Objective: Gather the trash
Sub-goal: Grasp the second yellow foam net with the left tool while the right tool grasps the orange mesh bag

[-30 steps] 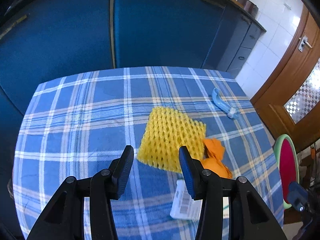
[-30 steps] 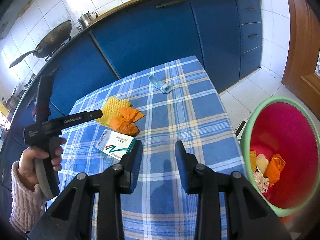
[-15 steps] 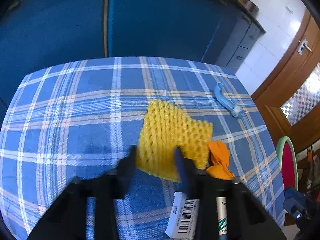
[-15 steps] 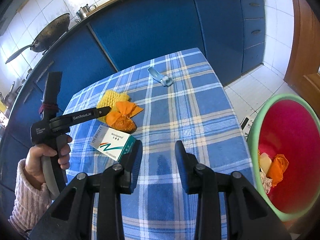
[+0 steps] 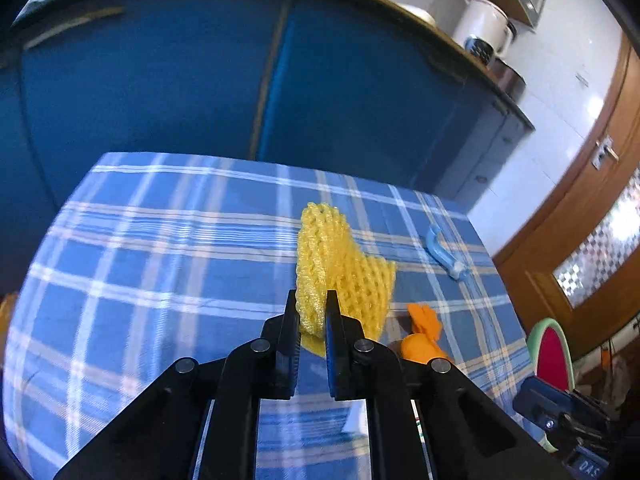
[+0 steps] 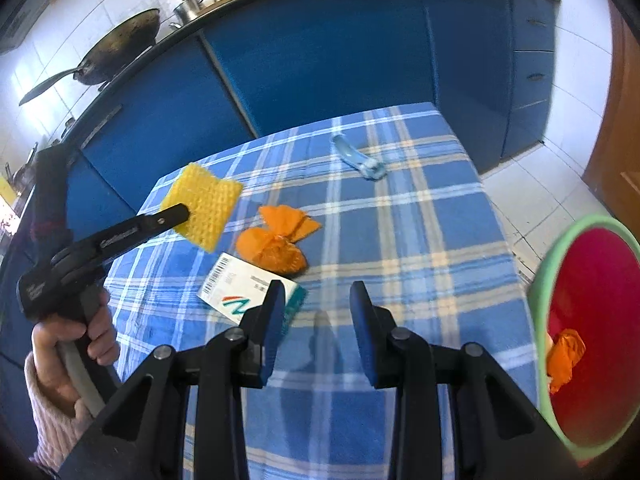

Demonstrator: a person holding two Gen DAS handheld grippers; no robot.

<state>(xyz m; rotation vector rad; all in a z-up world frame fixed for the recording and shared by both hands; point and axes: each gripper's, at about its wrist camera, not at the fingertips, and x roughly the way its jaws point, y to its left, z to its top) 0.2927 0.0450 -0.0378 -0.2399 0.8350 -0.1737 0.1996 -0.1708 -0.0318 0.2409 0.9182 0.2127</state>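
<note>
On the checked bench [image 6: 420,216]: one yellow foam net [image 5: 340,272], one orange wrapper [image 6: 276,240], one white carton [image 6: 248,292], one pale-blue plastic piece [image 6: 360,158]. Left hand-held gripper [image 5: 311,312] just closed, pinching the net's near edge, seemingly lifted. Right hand-held gripper [image 6: 316,308] spread, empty, just beside the carton.

Yellow foam net [image 5: 340,276]: soft, spongy mesh, matt. Tablecloth [image 6: 404,216]: woven checked cloth. Orange wrapper [image 6: 276,242]: crinkly, thin (paper or plastic, can't tell). Box [image 6: 236,294]: smooth card. Bin [image 6: 548,264]: glossy plastic. Cabinets [image 5: 168,92]: smooth blue fronts.
</note>
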